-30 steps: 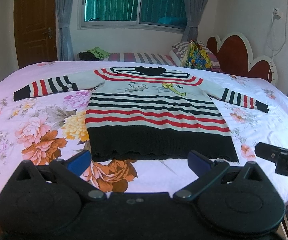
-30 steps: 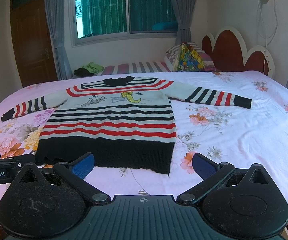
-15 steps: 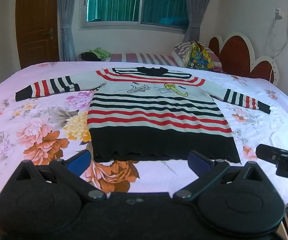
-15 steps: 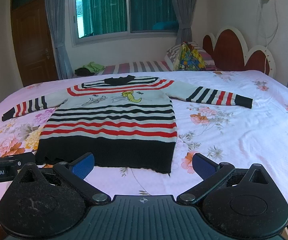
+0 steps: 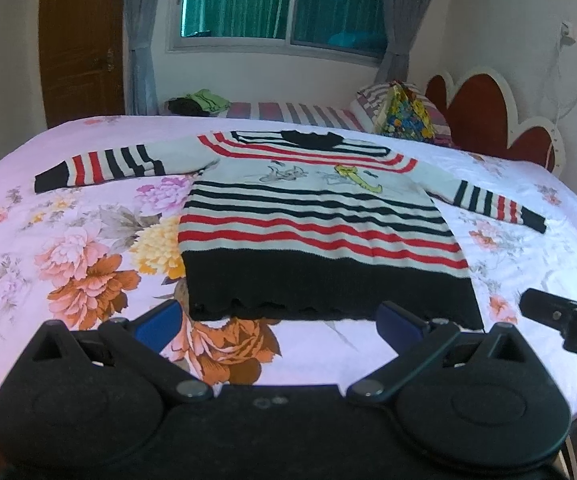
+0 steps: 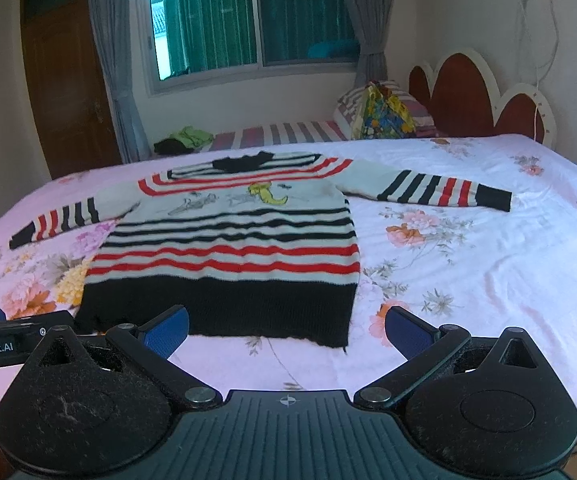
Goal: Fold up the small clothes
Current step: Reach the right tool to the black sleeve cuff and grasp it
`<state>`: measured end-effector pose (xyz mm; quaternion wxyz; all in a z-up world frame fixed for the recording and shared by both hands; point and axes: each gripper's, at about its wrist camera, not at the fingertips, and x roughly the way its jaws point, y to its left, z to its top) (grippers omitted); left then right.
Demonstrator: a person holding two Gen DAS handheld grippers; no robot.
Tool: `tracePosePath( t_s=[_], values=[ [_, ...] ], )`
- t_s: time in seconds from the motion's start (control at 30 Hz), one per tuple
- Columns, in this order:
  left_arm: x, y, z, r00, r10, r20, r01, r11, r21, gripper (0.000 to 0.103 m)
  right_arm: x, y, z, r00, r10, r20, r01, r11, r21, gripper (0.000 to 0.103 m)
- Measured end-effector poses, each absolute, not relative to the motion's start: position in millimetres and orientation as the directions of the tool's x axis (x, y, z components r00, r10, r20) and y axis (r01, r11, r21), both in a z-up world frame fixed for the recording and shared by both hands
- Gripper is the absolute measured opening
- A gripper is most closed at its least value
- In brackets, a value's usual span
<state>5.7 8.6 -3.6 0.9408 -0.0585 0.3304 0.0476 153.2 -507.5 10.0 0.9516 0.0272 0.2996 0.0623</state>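
Note:
A small knit sweater (image 5: 320,224) with red, black and white stripes, a black hem and a cartoon print lies flat and face up on the bed, both sleeves spread out sideways. It also shows in the right wrist view (image 6: 232,240). My left gripper (image 5: 278,322) is open and empty, just short of the black hem. My right gripper (image 6: 286,330) is open and empty, near the hem's right corner. Each gripper shows at the edge of the other's view.
The bed (image 5: 68,248) has a pink floral sheet. A wooden headboard (image 6: 484,96) stands at the right. A second bed with striped sheet (image 5: 296,114), a colourful bag (image 5: 404,118) and a pile of clothes (image 5: 198,102) stands behind, under the window.
Both grippers have drifted slightly; the sweater has not moved. Both stay open.

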Motion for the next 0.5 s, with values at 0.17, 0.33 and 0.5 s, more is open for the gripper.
tracePosePath(
  t_s=[0.17, 0.33, 0.5],
  values=[
    [29, 2, -9, 0.735, 0.025, -0.678, -0.081, 0.995, -0.051, 0.102, 163, -526, 15, 0.838, 0.095, -0.537, -0.051, 0.994, 0.097, 0.103],
    [48, 1, -10, 0.759, -0.08, -0.647, -0.014, 0.99, -0.139, 0.102, 184, -560, 18, 0.84, 0.066, -0.538, 0.011, 0.99, 0.138, 0.103],
    [84, -5, -14, 0.783, -0.055, -0.62, -0.007, 0.995, -0.097, 0.102, 218, -596, 13, 0.816, 0.101, -0.57, 0.035, 0.974, 0.223, 0.103]
  ],
)
